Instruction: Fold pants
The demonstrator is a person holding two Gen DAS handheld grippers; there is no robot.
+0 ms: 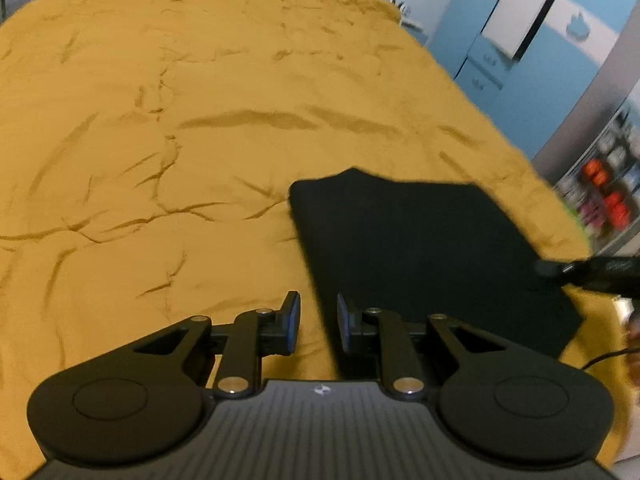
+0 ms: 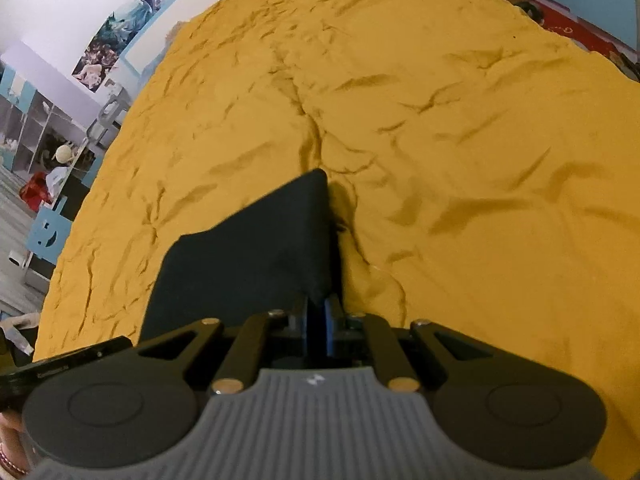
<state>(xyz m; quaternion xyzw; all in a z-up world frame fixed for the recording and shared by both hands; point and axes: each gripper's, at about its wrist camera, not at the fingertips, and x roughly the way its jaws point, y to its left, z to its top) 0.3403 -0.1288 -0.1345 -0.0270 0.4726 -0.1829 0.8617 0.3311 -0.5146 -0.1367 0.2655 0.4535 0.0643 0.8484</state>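
On the wrinkled mustard bedspread (image 1: 160, 140), folded black pants (image 1: 420, 248) are laid lengthwise near its right edge, pinched at a corner by the right gripper (image 2: 318, 320), the left gripper (image 1: 318, 322) spread.

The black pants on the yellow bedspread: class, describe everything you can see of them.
The black folded fabric pants lie as a flat, roughly rectangular stack on the wrinkled mustard-yellow bedspread. Soft, matte, plain. The right gripper has its jaws closed on a near corner; the left gripper hangs open at their edge, holding nothing.
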